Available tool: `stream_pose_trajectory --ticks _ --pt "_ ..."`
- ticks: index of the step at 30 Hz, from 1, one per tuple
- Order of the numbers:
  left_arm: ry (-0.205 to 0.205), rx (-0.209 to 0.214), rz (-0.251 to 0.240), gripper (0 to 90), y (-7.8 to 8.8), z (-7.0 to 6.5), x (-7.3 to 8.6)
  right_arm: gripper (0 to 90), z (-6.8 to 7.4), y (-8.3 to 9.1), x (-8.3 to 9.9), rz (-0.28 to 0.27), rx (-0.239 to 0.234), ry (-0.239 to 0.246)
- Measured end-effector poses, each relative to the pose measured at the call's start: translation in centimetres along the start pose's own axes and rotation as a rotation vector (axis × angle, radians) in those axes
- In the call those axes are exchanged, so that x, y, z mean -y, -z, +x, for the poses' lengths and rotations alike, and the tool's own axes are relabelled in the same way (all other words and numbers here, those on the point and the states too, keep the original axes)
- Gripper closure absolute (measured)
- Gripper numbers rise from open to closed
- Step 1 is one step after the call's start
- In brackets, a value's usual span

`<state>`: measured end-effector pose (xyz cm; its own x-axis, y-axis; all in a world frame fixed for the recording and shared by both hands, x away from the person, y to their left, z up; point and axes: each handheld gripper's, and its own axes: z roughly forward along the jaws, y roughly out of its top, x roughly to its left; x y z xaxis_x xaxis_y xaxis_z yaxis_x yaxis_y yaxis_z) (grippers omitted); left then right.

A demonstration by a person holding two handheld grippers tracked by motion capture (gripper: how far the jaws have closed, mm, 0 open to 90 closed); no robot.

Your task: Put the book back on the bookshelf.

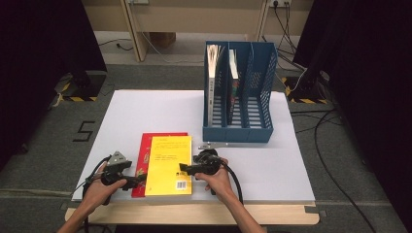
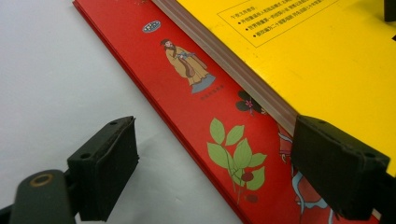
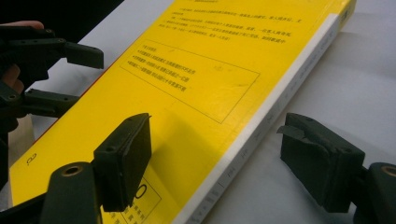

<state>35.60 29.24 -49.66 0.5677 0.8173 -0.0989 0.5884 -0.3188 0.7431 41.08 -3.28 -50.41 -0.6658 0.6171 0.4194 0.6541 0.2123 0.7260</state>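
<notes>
A yellow book (image 1: 169, 165) lies flat on top of a red book (image 1: 145, 155) near the table's front edge. My left gripper (image 1: 140, 180) is low at the books' left side. In the left gripper view it (image 2: 215, 135) is open: one jaw is over the white table, the other at the yellow book's (image 2: 317, 60) near corner, with the red book's (image 2: 196, 107) edge between them. My right gripper (image 1: 185, 168) is at the yellow book's right side. It (image 3: 215, 126) is open and straddles the white spine (image 3: 280, 102), one jaw above the cover and one over the table, neither pressing.
A blue file rack (image 1: 238, 132) with three slots stands behind the books, with upright books in its left slot (image 1: 212, 73) and middle slot (image 1: 233, 73). The white table top (image 1: 145, 109) has bare room at the left and right. Cables trail on the floor at the right.
</notes>
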Motion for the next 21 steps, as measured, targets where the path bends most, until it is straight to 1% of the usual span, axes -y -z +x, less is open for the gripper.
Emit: stream_pose_trajectory --ticks 1,4,5,6,8,9,10,11,12,13,14,15,16,18,21 --pt "0.001 0.0 0.0 13.7 0.0 0.0 0.01 25.5 0.06 -0.13 0.0 -0.003 -0.007 -0.009" --pt "0.005 -0.003 0.003 12.6 -0.07 0.02 -0.03 24.0 0.25 -0.26 -0.07 -0.005 -0.002 -0.039" --pt "0.006 -0.013 0.005 11.3 -0.14 0.02 -0.05 24.0 0.18 -0.27 -0.07 -0.011 -0.006 -0.055" --pt "0.004 -0.02 0.007 8.5 -0.19 0.01 -0.07 24.3 0.07 -0.28 -0.03 -0.027 -0.019 -0.101" --pt "-0.002 -0.023 0.013 7.3 -0.29 -0.07 -0.21 25.4 -0.08 -0.31 0.09 -0.053 -0.035 -0.161" --pt "-0.009 -0.033 0.013 6.5 -0.34 -0.15 -0.3 25.3 -0.03 -0.37 0.14 -0.06 -0.033 -0.169" --pt "-0.014 -0.031 0.017 5.4 -0.4 -0.21 -0.36 25.3 0.17 -0.42 0.23 -0.066 -0.026 -0.18" --pt "-0.015 -0.025 0.02 4.6 -0.44 -0.22 -0.37 25.3 0.44 -0.54 0.36 -0.076 -0.013 -0.174" --pt "-0.012 -0.018 0.022 4.2 -0.48 -0.23 -0.35 25.3 0.65 -0.59 0.42 -0.077 -0.01 -0.178" --pt "-0.011 -0.013 0.021 4.3 -0.48 -0.2 -0.32 25.4 0.7 -0.6 0.42 -0.076 -0.014 -0.185" --pt "-0.009 -0.009 0.021 4.2 -0.5 -0.17 -0.32 27.5 0.62 -0.59 0.42 -0.077 -0.027 -0.2" --pt "-0.009 -0.006 0.022 4.3 -0.5 -0.13 -0.32 29.7 0.39 -0.52 0.45 -0.08 -0.032 -0.203" --pt "-0.004 -0.001 0.024 4.2 -0.53 -0.07 -0.31 30.5 0.34 -0.44 0.47 -0.077 -0.039 -0.225" --pt "0.003 0.005 0.024 3.5 -0.58 0.05 -0.28 31.6 -0.02 -0.33 0.59 -0.087 -0.071 -0.272" --pt "0.012 0.012 0.027 2.8 -0.65 0.17 -0.27 31.6 -0.2 -0.27 0.75 -0.097 -0.085 -0.294"
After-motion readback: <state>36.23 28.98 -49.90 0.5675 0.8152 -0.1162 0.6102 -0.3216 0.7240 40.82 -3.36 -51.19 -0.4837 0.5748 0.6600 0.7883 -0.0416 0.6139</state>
